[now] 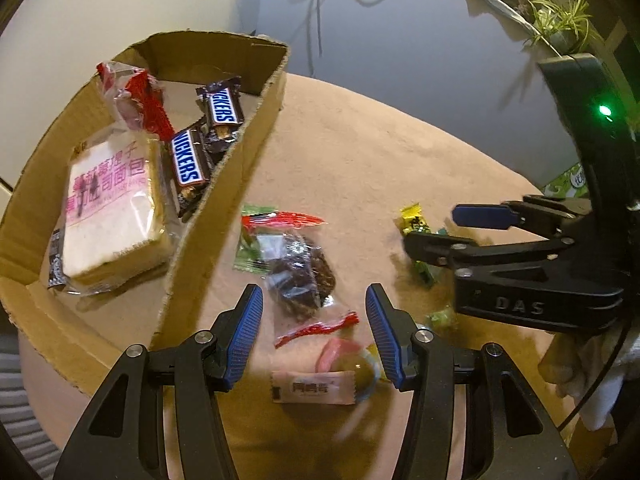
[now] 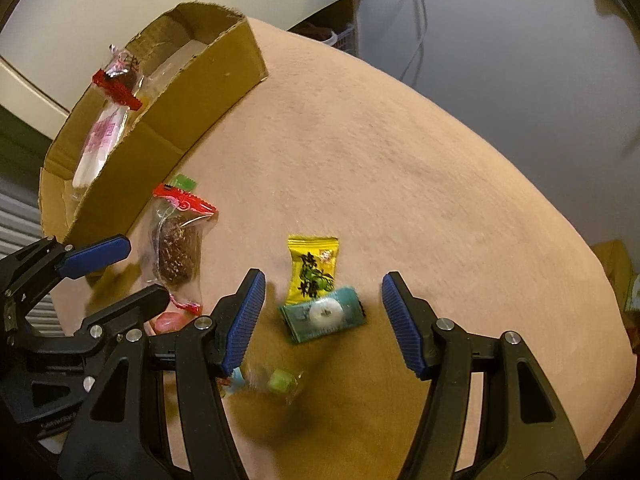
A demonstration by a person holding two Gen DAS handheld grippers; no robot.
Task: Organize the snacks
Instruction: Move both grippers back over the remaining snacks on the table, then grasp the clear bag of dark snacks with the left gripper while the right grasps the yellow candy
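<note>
Cardboard is where the sorted goods sit: the cardboard box (image 1: 224, 184) at the left of the tan tabletop (image 1: 360, 168) already holds two Snickers bars (image 1: 188, 162), a wrapped bread slice (image 1: 112, 208) and a red-sealed clear packet (image 1: 136, 100). Loose sweets lie outside it, and both tools hover over them with nothing in their grip! Over the clear packet of dark dried fruit (image 1: 300, 276), just beside the box wall, the left gripper (image 1: 314, 332) has its jaws spread wide, the blue pads either side of the packet's red bottom seal. Nearer the camera lie a pink wrapped candy (image 1: 314, 388) and a round pink-and-green sweet, too blurred to name. Over on the right wrist view, the right gripper (image 2: 322, 320) is just as wide, straddling a teal mint wrapper (image 2: 324, 314) that touches a yellow candy packet (image 2: 314, 272), with a small green wrapped sweet (image 2: 282, 380) below. These look feather-light, crinkly and slick, I reckon, so they may skate on the cloth when nudged. The fruit packet looks soft and will crumple; pinching across its filled middle seems safer than the thin seal. For the flat mint, a squeeze across the short sides, pads low to the cloth, looks best.
</note>
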